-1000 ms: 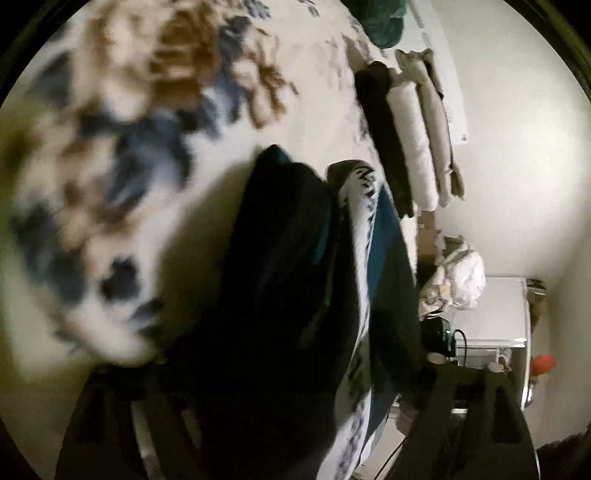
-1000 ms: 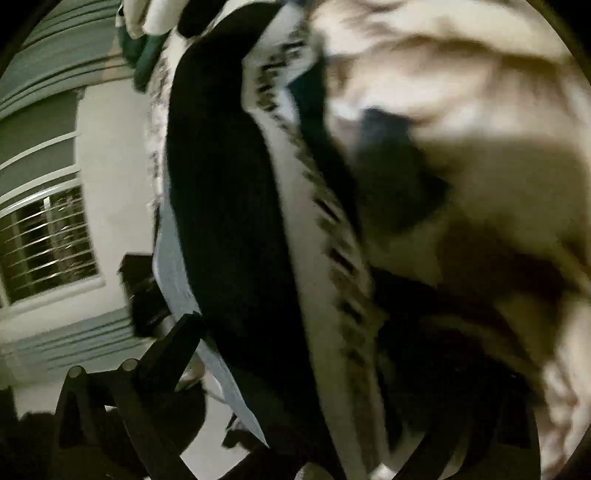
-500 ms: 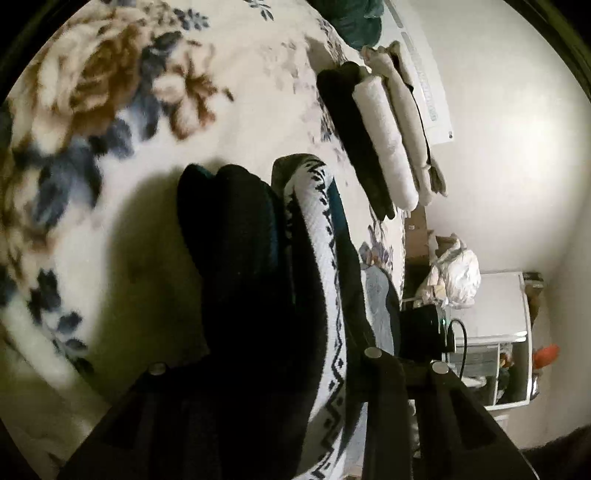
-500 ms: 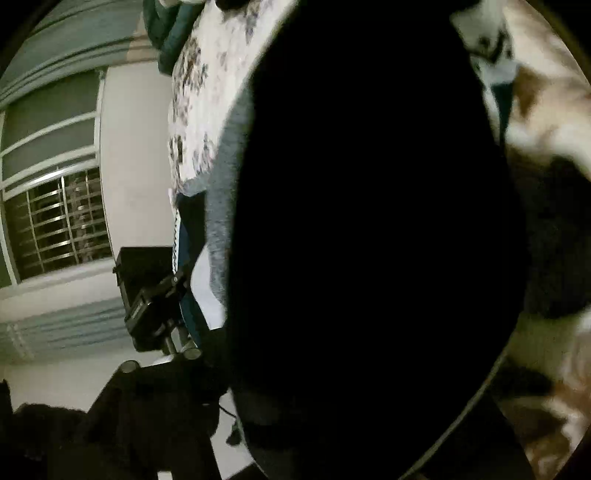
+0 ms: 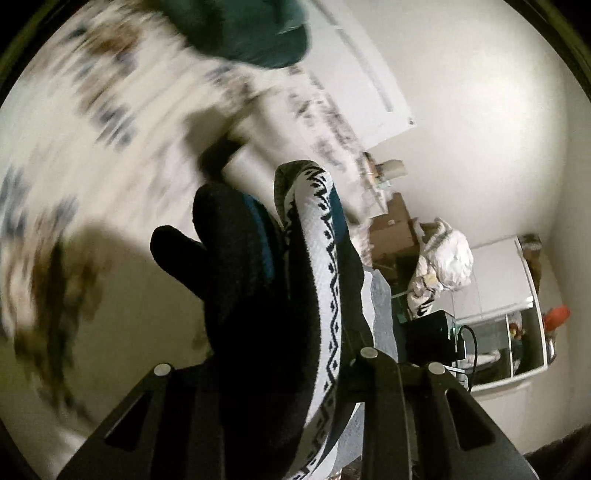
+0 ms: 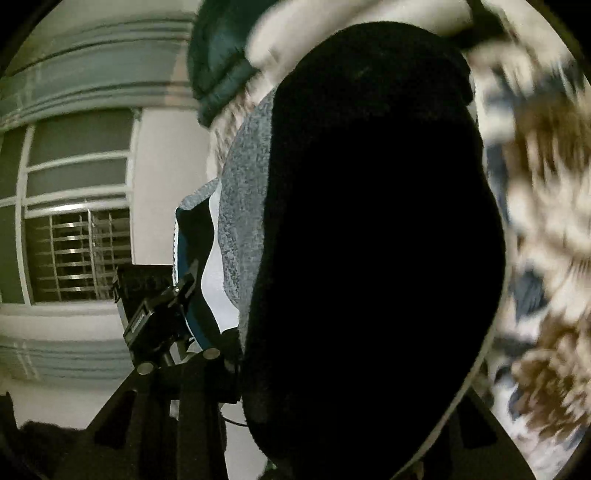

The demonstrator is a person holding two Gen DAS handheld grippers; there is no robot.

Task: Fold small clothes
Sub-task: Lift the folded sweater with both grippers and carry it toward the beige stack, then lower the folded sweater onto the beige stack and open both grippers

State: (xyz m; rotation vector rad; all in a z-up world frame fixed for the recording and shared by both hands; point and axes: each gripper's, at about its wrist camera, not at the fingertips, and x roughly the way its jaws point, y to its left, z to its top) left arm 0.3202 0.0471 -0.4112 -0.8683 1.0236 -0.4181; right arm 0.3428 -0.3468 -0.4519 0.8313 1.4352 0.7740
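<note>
While both grippers pinched the garment point(image 5: 266, 295), a floral blanket point(image 5: 92, 155) spread blurred beyond and left of the left fingers point(image 5: 388, 398); a teal bundle point(image 5: 255, 29) lay at its far end. White walls point(image 5: 480, 129) rose to the right, with a white cabinet point(image 5: 513, 325) and a pale bag point(image 5: 447, 262) below. Beside the right gripper point(image 6: 314, 387), a barred window point(image 6: 77, 254) sat far left and a black device point(image 6: 159, 317) just past its left finger. The left gripper point(image 5: 266, 373) had just closed on the black, patterned cloth held between its fingers. The right jaws had been closing too, black fabric filling the gap and hiding the right finger.
</note>
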